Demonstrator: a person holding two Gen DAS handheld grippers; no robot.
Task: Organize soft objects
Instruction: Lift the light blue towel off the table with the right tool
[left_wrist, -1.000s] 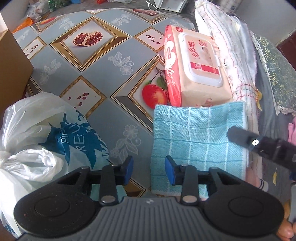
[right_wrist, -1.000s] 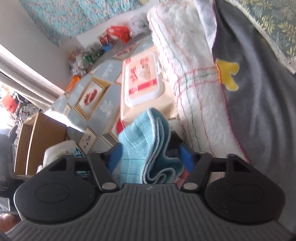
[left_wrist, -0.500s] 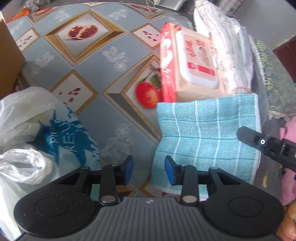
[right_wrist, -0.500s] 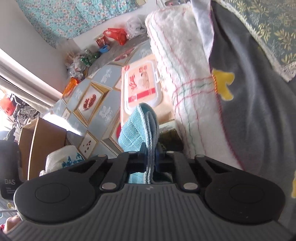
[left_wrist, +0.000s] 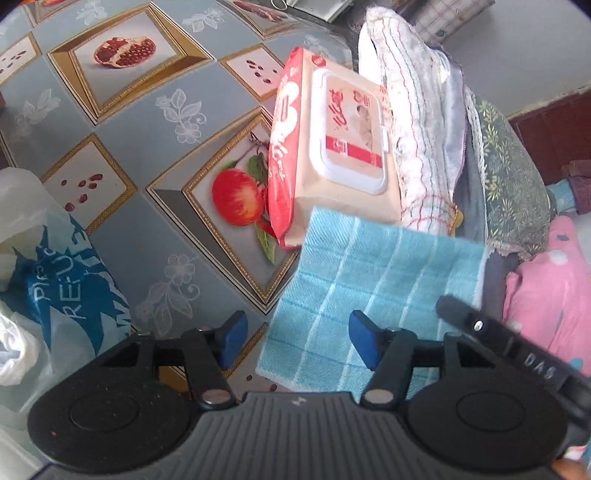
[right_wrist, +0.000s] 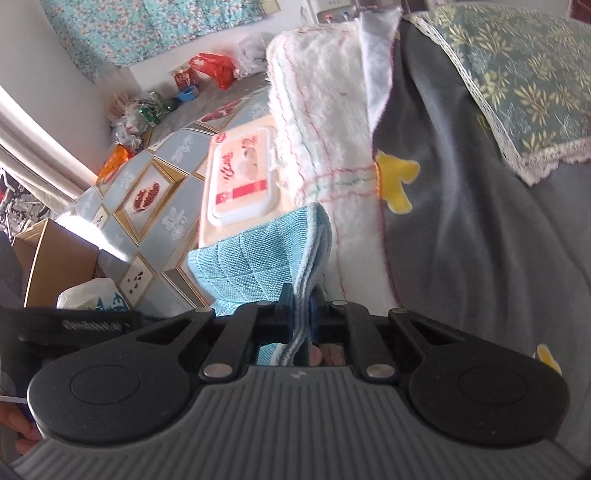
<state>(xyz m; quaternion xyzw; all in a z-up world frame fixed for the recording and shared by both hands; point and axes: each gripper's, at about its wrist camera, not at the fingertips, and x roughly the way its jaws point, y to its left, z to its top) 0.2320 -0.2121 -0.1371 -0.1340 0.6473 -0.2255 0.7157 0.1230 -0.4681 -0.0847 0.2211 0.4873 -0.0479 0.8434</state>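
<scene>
White plastic bag (left_wrist: 33, 280) cut off by left wrist view's edge

Table cover: a grey-blue tablecloth (left_wrist: 155, 155) printed with gold-framed fruit panels, ahead of the left fingers.
Wall: pale wall (right_wrist: 48, 85) far ahead-left of the right fingers.
Hanging: floral turquoise fabric (right_wrist: 147, 29) above.
Light: bright daylight from the left.

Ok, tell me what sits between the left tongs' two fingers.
In the left wrist view, the open left tongs have the near left edge of the blue towel between their fingers, over patterned tablecloth. The right tongs pinch that towel's edge.
</scene>
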